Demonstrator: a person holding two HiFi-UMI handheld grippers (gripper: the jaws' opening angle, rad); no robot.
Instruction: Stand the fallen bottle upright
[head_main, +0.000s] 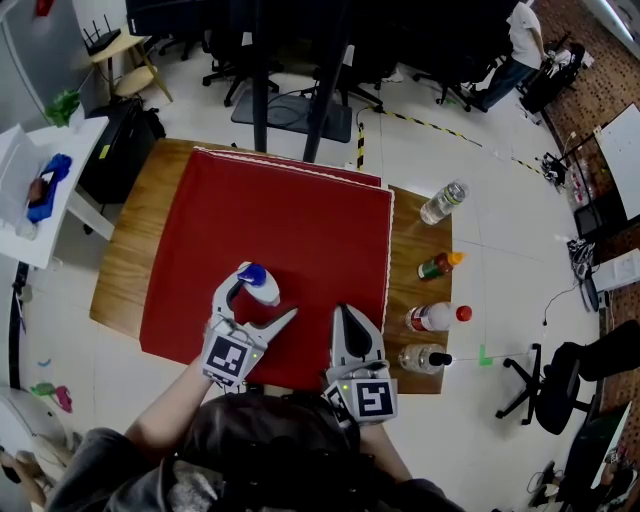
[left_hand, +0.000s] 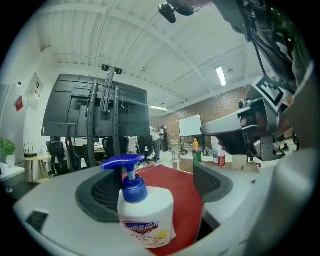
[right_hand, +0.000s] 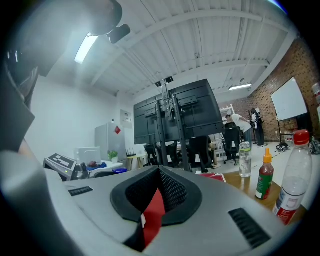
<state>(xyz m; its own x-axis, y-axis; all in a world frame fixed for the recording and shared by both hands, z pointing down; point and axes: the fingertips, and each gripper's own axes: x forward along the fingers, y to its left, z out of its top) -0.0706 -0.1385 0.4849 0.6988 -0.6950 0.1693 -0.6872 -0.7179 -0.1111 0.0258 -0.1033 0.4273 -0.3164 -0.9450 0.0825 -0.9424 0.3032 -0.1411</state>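
Observation:
A white pump bottle with a blue pump head stands upright on the red cloth. My left gripper is open around it, one jaw on each side. In the left gripper view the pump bottle sits low between the jaws, closer to the left pad, with a gap to the right pad. My left gripper is not closed on it. To its right, my right gripper is shut over the cloth's near edge. My right gripper holds nothing; only red cloth shows through the jaws.
The cloth covers most of a wooden table. On the bare right strip stand a clear water bottle, a sauce bottle, a red-capped bottle and a black-capped bottle. Office chairs and a black stand lie beyond the table.

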